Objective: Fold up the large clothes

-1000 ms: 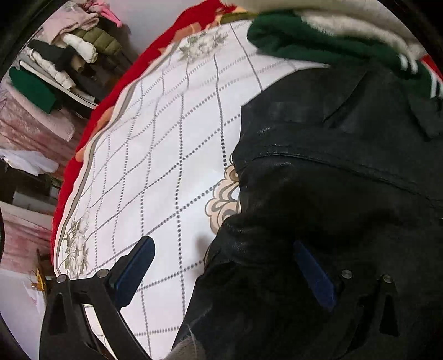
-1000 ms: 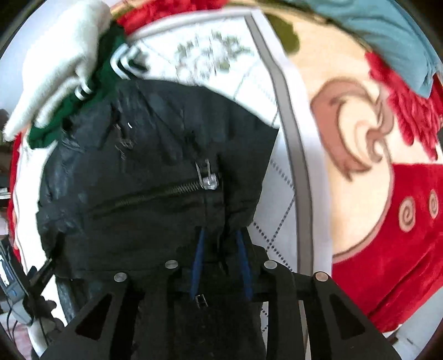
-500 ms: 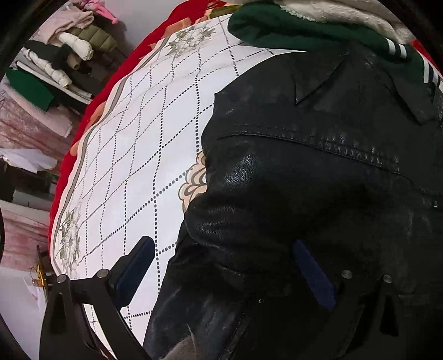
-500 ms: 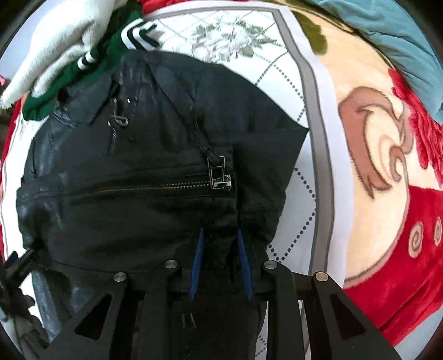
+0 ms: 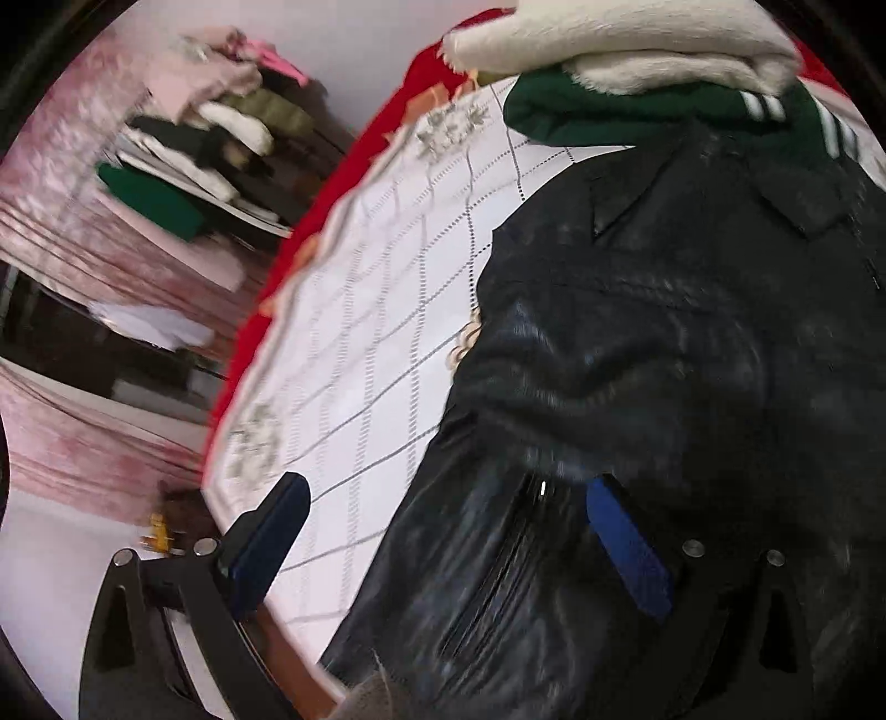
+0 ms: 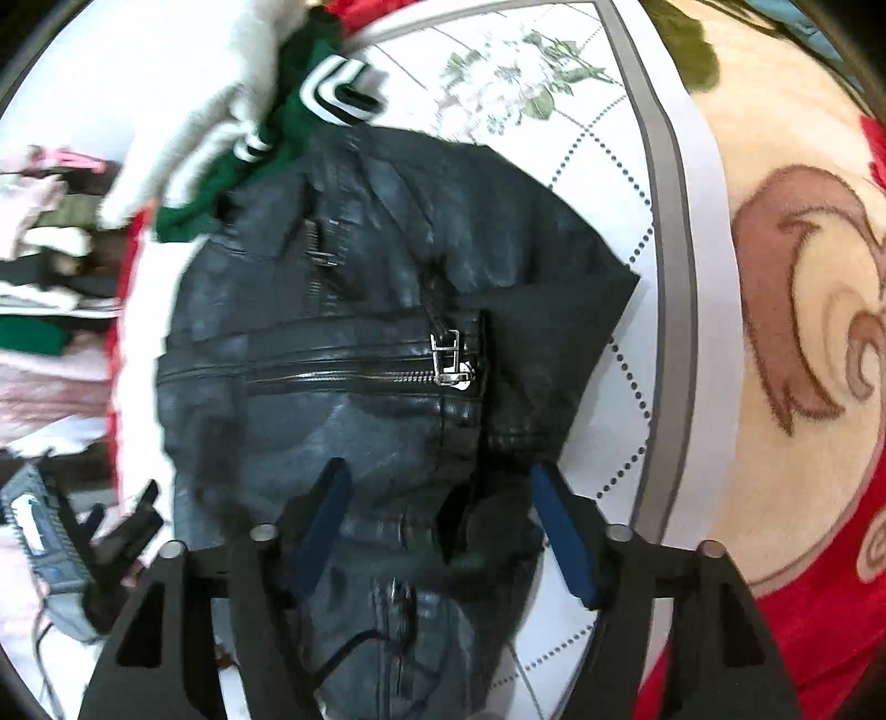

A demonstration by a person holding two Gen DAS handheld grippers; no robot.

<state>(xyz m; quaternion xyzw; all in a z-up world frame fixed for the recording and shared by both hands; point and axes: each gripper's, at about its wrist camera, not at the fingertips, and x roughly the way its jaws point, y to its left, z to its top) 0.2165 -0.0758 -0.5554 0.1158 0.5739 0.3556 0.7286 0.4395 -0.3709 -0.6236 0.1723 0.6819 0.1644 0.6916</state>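
The bed carries a white quilted cover (image 6: 620,183) with dotted diamond lines, grey flower prints and a grey border band; it lies on a red and cream blanket (image 6: 803,343) that shows at the right. A black leather jacket (image 6: 354,332) lies spread on the cover in the middle, its zip across. At the far edge a green garment (image 5: 637,111) lies touching the jacket's collar, with a cream fleece (image 5: 620,44) on top.
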